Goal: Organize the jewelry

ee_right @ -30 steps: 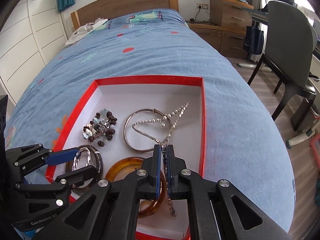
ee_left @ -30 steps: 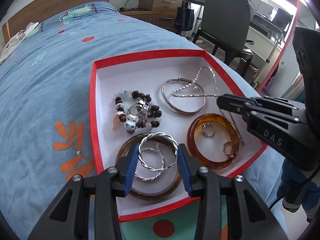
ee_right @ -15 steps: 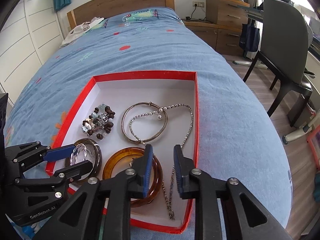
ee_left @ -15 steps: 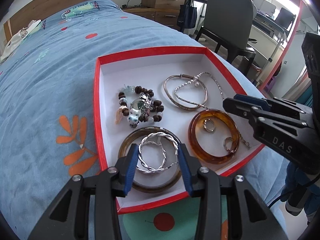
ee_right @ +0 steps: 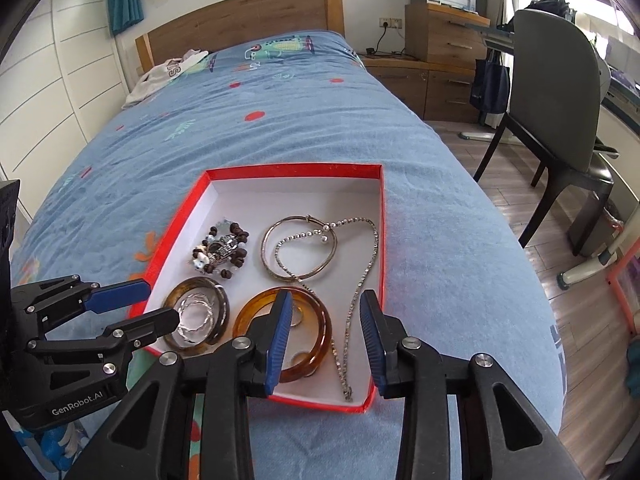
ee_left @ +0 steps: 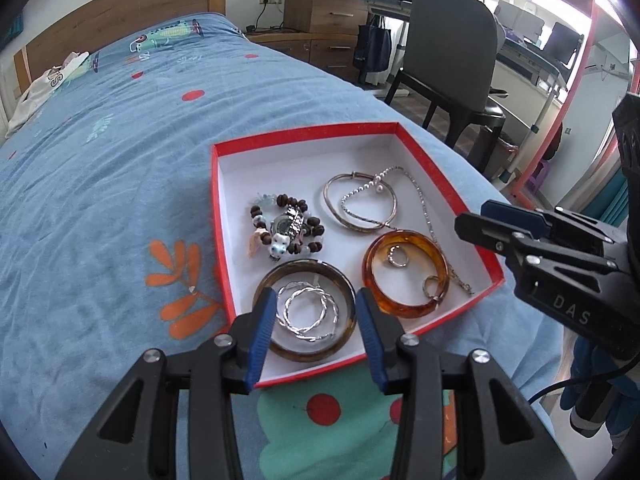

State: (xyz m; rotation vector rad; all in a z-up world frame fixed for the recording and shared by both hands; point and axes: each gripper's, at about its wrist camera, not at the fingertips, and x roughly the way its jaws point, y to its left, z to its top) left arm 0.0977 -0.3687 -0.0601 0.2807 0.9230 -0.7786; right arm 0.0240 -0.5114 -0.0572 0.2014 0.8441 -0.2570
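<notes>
Both claws, left (ee_left: 316, 332) and right (ee_right: 326, 338), gape empty above the red box (ee_right: 294, 169); silver chain (ee_right: 362, 280) seemingly lies free

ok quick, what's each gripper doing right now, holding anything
Left gripper: open, holding nothing, above the twisted silver bangles.
Right gripper: open, jaws have just been opening, holding nothing; the chain necklace lies in the red box.

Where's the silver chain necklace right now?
In the red box, along its right wall in the right wrist view: the silver chain necklace loops over the thin bangle, trailing past the amber bangle.
</notes>
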